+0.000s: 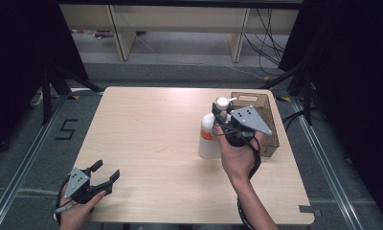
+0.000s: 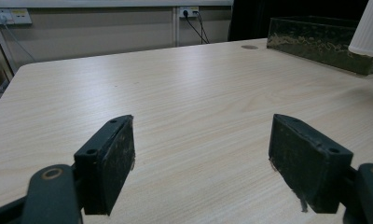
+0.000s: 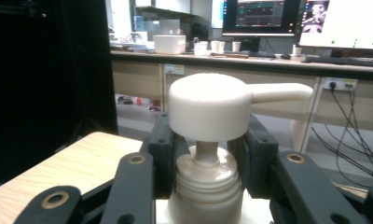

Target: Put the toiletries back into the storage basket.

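white plastic, ribbed at the collar: the one pump bottle [image 1: 210,136] stands upright by the table's [image 1: 156,143] right edge, just beside the single dark basket [image 1: 266,139], which lies to its right in the high view. your right gripper [image 1: 222,116] has its jaws clenched on the bottle's neck, under the pump head [image 3: 208,106], whose spout points away toward the basket side. the bottle's long axis runs straight up, so i judge the coming move turns on lifting it clear of the basket's near wall before going sideways. your left gripper [image 1: 103,176] rests well apart at the near left corner, jaws released and wide with nothing between them. your right hand [image 1: 237,153] is the nearer one. count: one bottle, one basket, two grippers.
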A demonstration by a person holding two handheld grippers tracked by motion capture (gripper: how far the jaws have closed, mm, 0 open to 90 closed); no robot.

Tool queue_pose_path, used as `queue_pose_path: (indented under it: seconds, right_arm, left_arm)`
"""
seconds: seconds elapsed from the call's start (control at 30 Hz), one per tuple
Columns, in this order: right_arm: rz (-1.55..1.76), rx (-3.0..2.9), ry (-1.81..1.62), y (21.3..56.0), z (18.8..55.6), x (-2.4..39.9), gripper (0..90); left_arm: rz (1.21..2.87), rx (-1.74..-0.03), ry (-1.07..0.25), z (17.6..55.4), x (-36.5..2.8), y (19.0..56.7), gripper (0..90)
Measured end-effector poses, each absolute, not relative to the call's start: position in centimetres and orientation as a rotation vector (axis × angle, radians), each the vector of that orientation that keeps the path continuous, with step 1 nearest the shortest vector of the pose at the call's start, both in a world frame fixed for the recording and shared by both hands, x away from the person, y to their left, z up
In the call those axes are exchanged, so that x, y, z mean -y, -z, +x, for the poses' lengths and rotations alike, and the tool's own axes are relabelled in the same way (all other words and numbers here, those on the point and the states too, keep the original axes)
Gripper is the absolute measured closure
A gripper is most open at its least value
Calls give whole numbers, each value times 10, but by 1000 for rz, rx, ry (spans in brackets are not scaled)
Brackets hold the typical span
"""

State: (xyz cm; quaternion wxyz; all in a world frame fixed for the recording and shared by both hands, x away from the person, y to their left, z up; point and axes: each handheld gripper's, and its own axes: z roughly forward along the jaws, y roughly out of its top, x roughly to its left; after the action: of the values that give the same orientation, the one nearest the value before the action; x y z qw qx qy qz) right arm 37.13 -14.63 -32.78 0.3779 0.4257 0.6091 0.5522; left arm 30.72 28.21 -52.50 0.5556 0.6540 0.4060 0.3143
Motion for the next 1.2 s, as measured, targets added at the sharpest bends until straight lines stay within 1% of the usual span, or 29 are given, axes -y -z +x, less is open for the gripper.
queue_pose_path:
  seconds: [1.2]
  right_arm:
    - [1138,-1462,-1347,313,366,197,634]
  left_arm:
    - [1538,-965,-742,307,-281,525,219]
